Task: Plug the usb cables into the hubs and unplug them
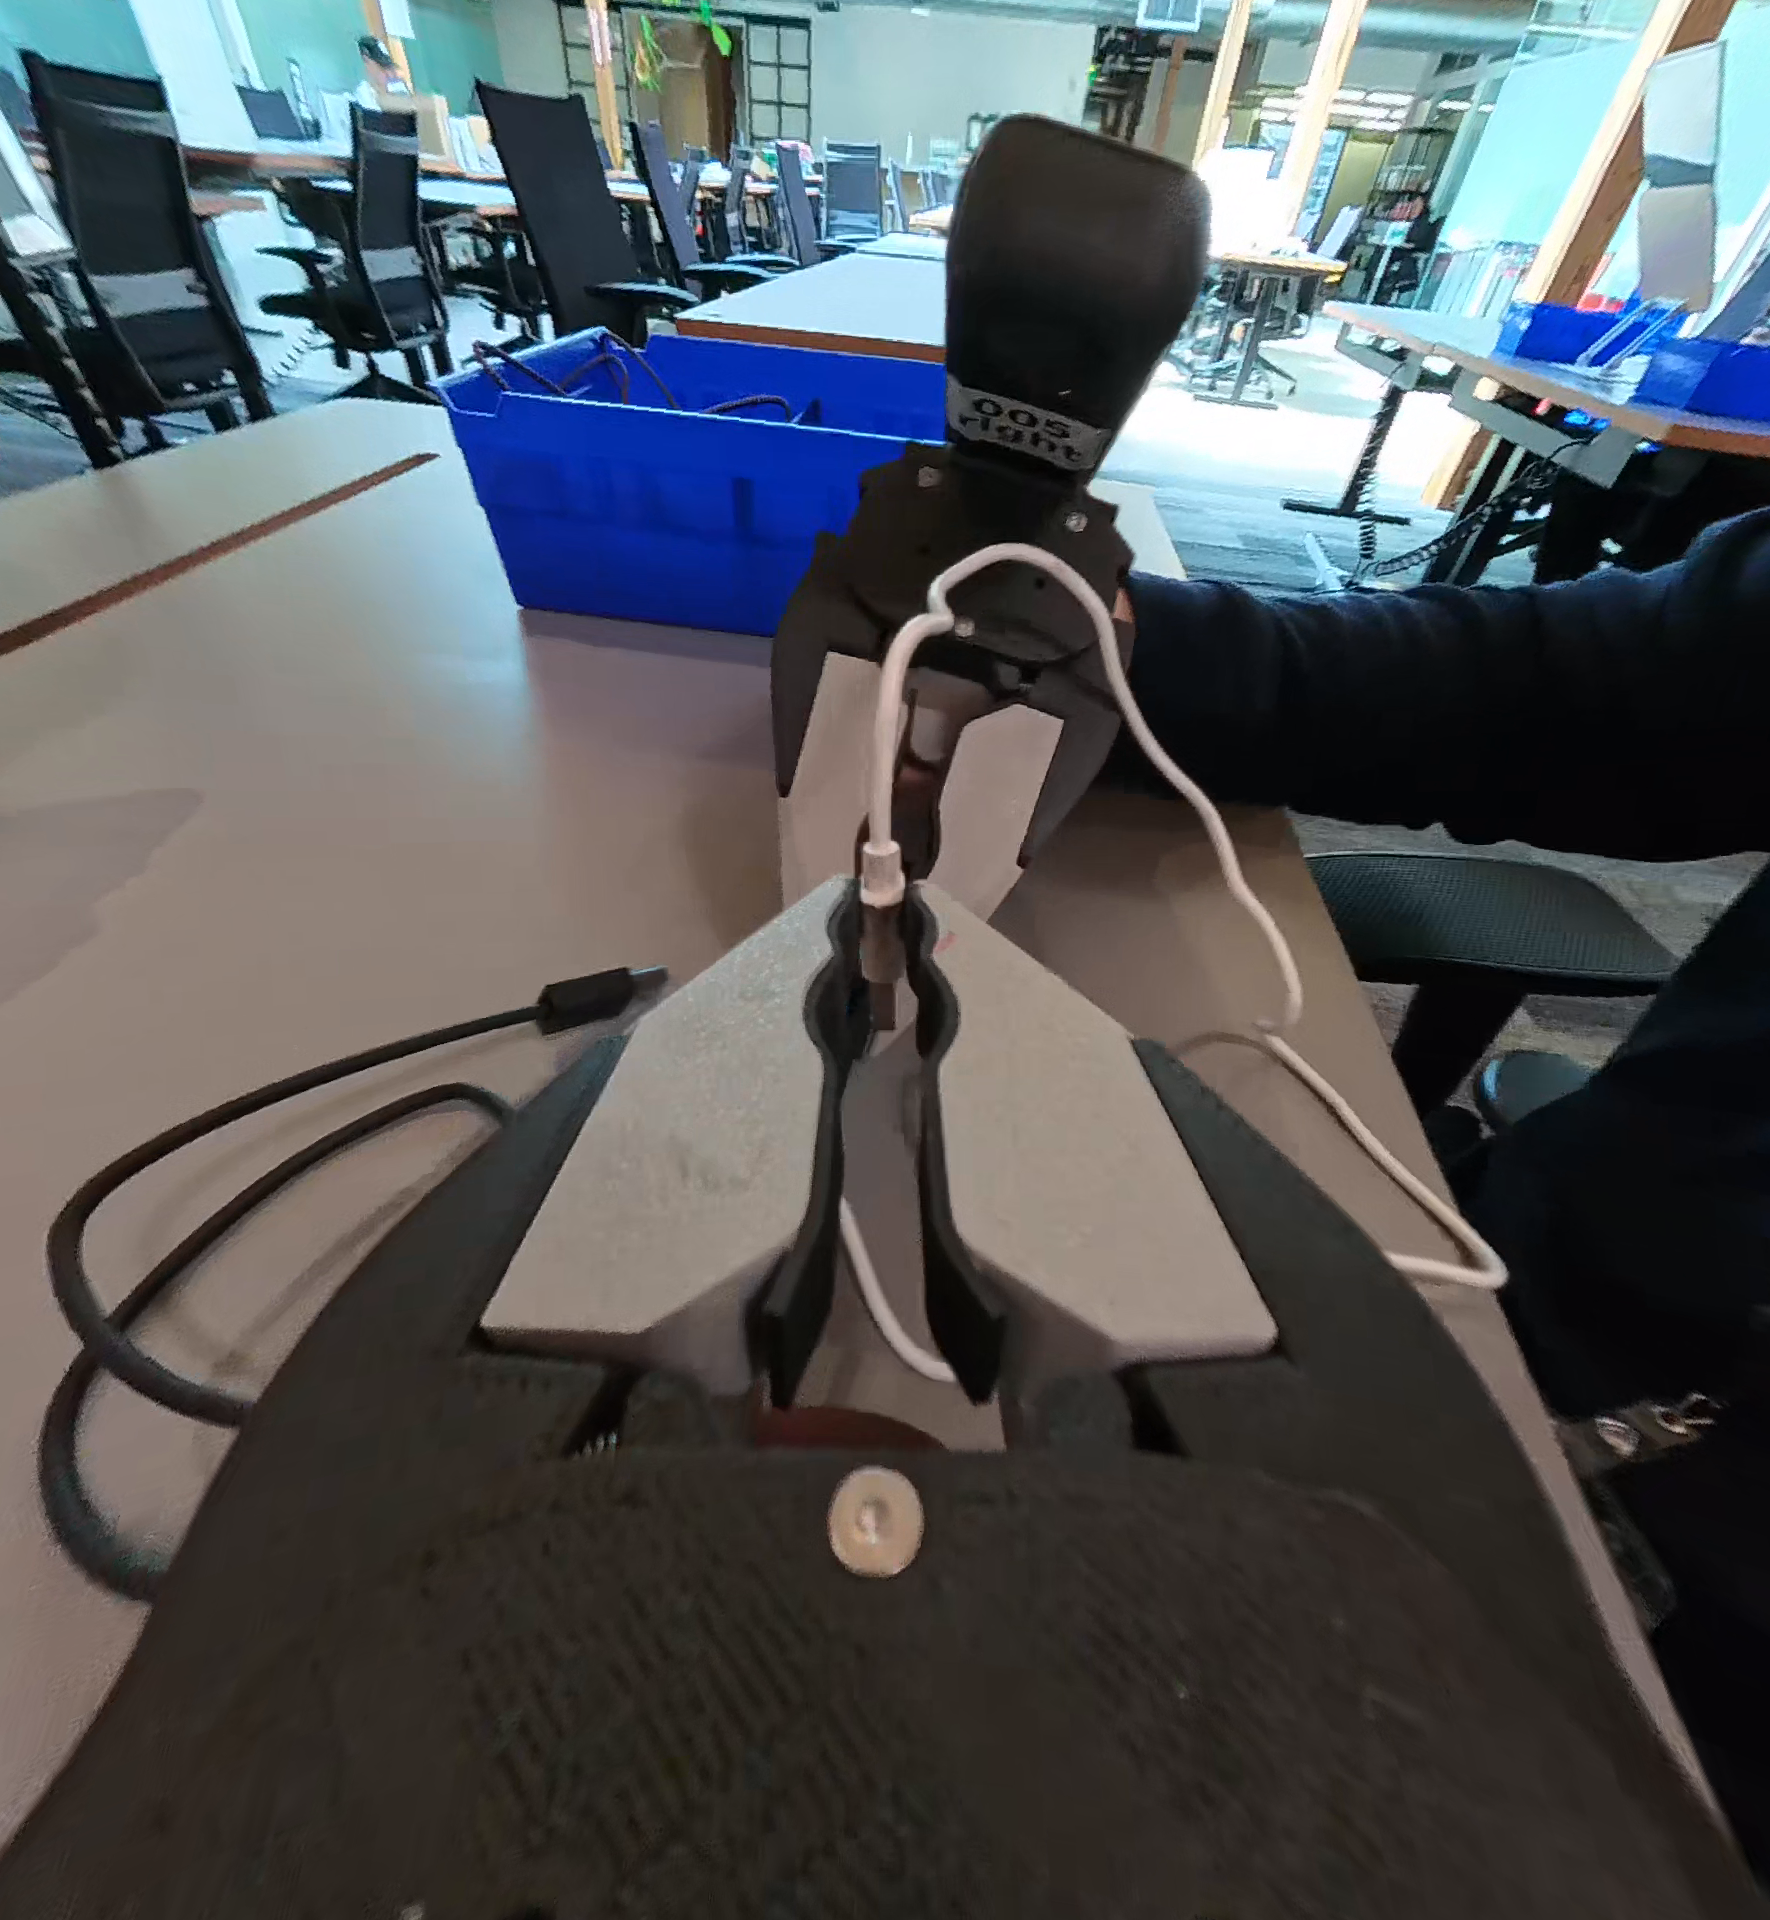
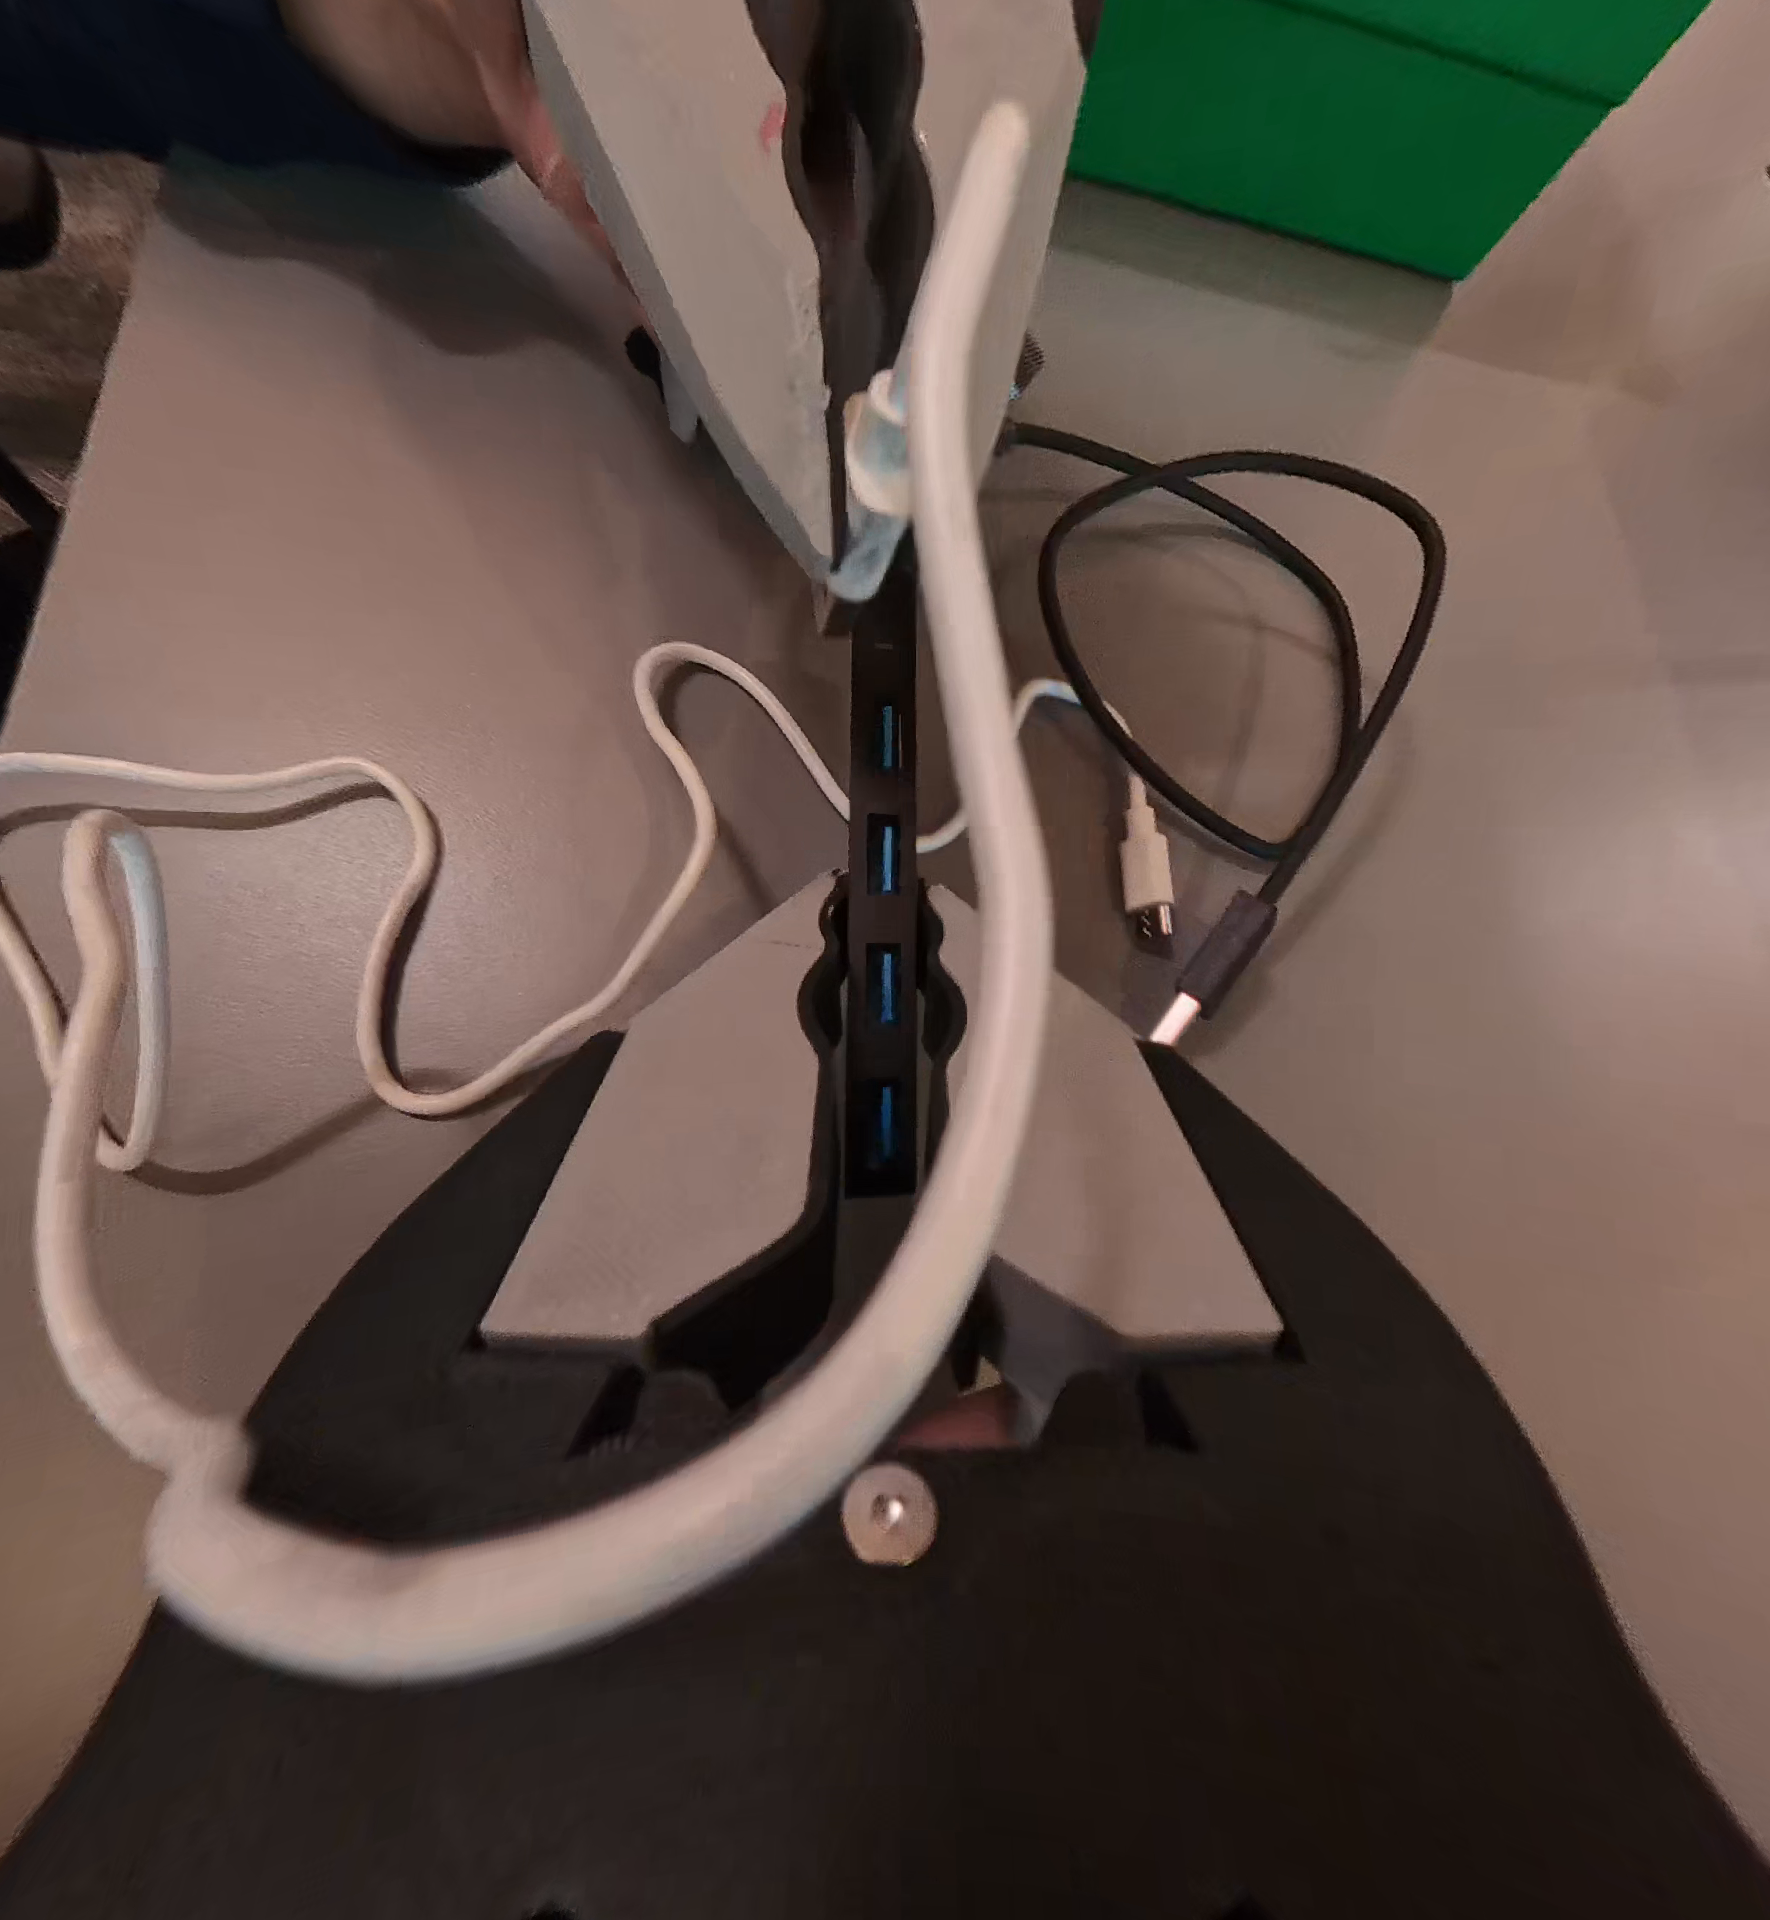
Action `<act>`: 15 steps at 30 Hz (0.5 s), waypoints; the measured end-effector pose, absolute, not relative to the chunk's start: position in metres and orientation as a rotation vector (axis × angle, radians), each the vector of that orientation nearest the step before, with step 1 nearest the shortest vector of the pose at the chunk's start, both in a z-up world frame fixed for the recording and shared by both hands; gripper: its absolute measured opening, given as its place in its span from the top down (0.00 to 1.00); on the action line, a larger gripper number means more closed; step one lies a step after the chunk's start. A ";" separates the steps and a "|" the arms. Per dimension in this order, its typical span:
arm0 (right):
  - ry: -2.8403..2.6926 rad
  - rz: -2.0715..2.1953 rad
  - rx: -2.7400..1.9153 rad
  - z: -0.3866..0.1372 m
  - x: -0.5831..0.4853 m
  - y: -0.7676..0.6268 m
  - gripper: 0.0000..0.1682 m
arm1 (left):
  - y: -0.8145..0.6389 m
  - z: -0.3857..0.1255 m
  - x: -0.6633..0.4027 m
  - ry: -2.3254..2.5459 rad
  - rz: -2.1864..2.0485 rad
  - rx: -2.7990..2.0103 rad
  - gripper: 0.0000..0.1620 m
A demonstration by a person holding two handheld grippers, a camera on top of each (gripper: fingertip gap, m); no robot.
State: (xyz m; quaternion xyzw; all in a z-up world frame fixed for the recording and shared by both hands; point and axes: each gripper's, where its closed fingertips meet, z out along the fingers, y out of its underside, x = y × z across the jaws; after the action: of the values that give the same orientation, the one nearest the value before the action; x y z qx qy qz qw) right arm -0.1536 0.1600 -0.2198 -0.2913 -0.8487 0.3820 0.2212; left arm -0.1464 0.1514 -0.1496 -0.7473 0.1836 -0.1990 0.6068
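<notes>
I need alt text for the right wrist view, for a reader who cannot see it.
The right gripper holds a black hub with four blue ports, while the left gripper holds a white cable plug at the hub's far end. A black cable lies loose on the grey table.

**Grey, black, white and blue on the worktop**

The worktop [image 1: 237, 727] is plain grey. Both the left gripper [image 1: 879, 925] and the right gripper [image 2: 881, 914] have grey fingers on ribbed black bodies. The hub [image 2: 886, 935] is black with bright blue ports. One cable [image 2: 974, 727] is white, the other cable [image 2: 1380, 644] black. A blue bin [image 1: 642, 499] stands at the far edge.
</notes>
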 end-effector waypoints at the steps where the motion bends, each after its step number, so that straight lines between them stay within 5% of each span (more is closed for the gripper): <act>1: -2.352 1.064 -0.797 -0.219 -0.153 0.157 0.96 | 0.152 -0.149 -0.144 0.424 -0.475 -1.729 0.98; 15: -2.456 1.137 -0.796 -0.219 -0.137 0.150 0.96 | 0.142 -0.148 -0.126 0.526 -0.559 -1.733 0.98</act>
State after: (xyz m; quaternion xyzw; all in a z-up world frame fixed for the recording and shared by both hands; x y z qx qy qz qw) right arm -0.1367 0.1503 -0.2193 -0.2785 -0.8595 0.3977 0.1597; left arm -0.1255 0.1423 -0.1482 -0.7424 0.2253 -0.2395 0.5837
